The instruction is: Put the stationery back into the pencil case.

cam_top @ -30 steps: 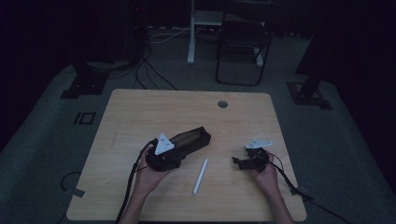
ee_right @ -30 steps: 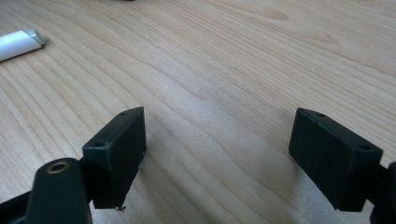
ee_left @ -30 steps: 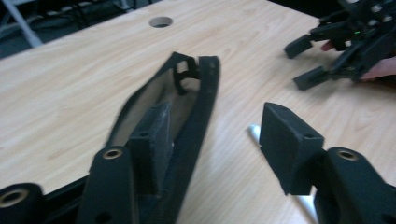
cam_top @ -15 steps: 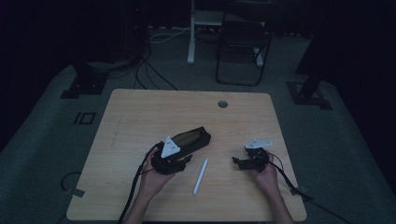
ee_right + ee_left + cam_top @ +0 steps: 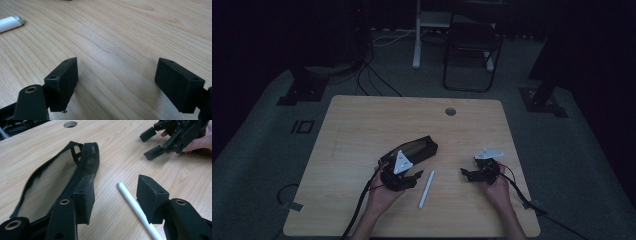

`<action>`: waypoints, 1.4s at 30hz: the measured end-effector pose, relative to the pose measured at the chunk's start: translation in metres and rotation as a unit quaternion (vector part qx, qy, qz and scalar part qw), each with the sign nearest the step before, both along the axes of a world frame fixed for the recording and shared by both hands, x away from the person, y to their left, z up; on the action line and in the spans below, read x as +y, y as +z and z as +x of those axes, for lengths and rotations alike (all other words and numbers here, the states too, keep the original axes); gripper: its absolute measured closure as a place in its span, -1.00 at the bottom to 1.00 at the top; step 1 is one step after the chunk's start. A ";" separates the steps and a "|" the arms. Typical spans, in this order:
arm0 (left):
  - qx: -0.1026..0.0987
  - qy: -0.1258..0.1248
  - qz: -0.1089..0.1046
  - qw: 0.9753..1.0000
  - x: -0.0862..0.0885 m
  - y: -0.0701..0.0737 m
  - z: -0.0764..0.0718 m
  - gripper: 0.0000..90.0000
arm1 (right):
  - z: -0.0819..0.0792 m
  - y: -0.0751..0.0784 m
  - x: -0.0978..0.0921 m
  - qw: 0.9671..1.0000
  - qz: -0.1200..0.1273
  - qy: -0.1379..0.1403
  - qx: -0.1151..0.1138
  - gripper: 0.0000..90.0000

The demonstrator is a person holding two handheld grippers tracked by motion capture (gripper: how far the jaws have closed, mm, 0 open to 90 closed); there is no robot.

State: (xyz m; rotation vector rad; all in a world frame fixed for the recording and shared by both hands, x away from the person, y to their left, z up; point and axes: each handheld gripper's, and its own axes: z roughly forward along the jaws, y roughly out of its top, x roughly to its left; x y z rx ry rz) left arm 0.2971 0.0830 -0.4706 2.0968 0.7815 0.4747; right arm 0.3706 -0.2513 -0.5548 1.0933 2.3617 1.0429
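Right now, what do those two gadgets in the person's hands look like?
Both are black. The left gripper and the right gripper each carry a pale grey three-cornered plate on top and trail a dark cable off the table's near edge. Their fingers are chunky black blocks with small screw holes, on arms with brass-coloured pivot rings. The forearms are bare, with no sleeves in view.

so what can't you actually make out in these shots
- Pouch inside: in the left gripper view its mesh wall and the left gripper finger cover it; the high view is too dim.
- Pen near end: cut off by the bottom edge, left gripper view.
- Pen, right gripper view: cut by the left edge.
- Right gripper fingers: too small in the high view.
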 end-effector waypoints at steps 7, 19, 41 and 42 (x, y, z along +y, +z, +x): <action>0.005 -0.001 0.001 1.000 -0.008 -0.007 -0.002 0.09 | 0.000 0.000 0.000 1.000 0.000 0.000 0.000 -0.58; 0.023 0.003 0.001 1.000 -0.019 -0.025 -0.005 0.09 | 0.000 0.000 0.000 1.000 0.000 0.001 0.000 -0.58; 0.049 -0.015 0.032 0.998 -0.037 -0.053 -0.010 0.11 | 0.000 0.000 0.000 1.000 0.000 0.001 0.000 -0.58; 0.051 -0.016 0.033 0.998 -0.038 -0.054 -0.010 0.12 | 0.000 0.000 0.000 1.000 0.000 0.001 0.000 -0.58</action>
